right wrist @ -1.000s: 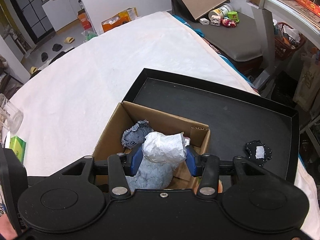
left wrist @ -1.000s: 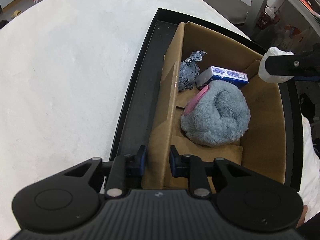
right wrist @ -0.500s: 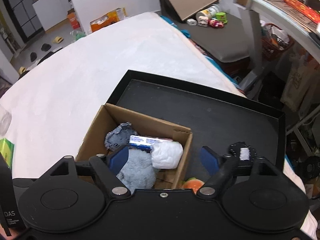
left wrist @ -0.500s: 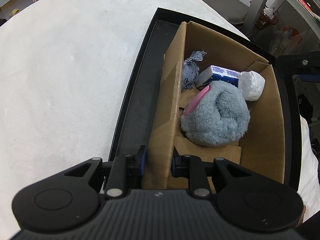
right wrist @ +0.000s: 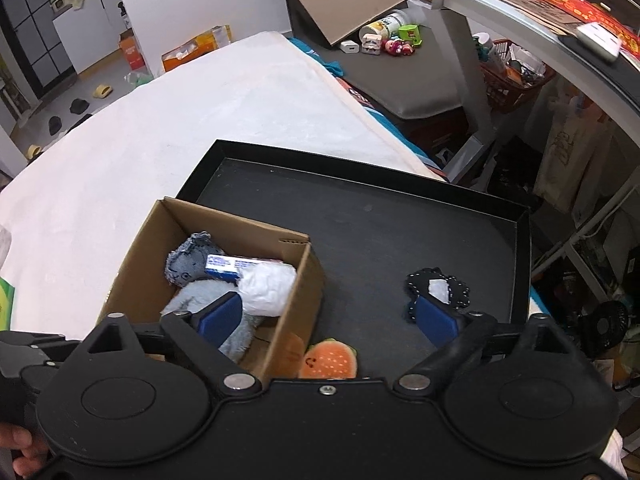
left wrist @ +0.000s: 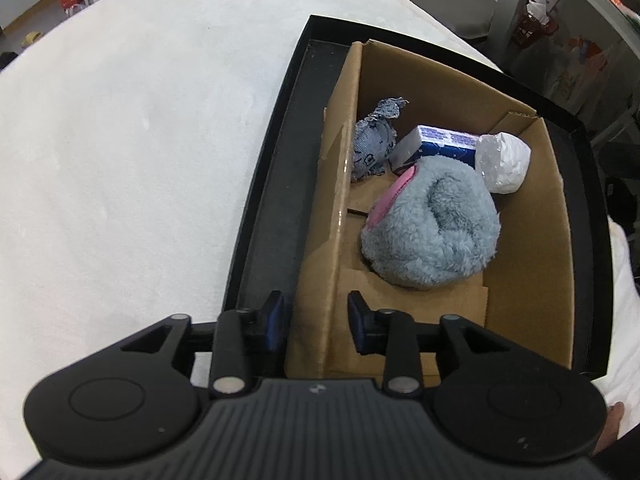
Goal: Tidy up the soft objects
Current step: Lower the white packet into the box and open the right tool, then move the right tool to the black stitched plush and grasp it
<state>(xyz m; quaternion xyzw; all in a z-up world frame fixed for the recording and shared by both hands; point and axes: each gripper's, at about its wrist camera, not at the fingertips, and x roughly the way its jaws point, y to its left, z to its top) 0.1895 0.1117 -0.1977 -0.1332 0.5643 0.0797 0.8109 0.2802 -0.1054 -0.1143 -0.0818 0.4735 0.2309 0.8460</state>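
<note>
A cardboard box point(left wrist: 532, 240) point(right wrist: 140, 248) stands in a black tray point(right wrist: 380, 232) point(left wrist: 276, 168). In it lie a fluffy blue plush point(left wrist: 432, 232) point(right wrist: 204, 292), a denim toy point(left wrist: 372, 144) point(right wrist: 188, 264), a blue-white packet point(left wrist: 440, 144) point(right wrist: 224, 266) and a white wrapped bundle point(left wrist: 504, 160) point(right wrist: 268, 288). My left gripper point(left wrist: 316, 320) is shut on the box's near left wall. My right gripper point(right wrist: 328, 320) is open and empty above the box's right edge. A black dotted pouch point(right wrist: 438, 286) and an orange burger plush point(right wrist: 330, 360) lie on the tray.
The tray sits on a white padded table point(left wrist: 120, 140) point(right wrist: 180, 120). A grey bench point(right wrist: 400, 76) with small toys, a metal shelf frame point(right wrist: 472, 60) and a red basket point(right wrist: 516, 80) stand beyond the table's far edge.
My right gripper opened and let go of the white bundle, which now lies in the box's far right corner. The right gripper then drew back to the right. The left grip is unchanged.
</note>
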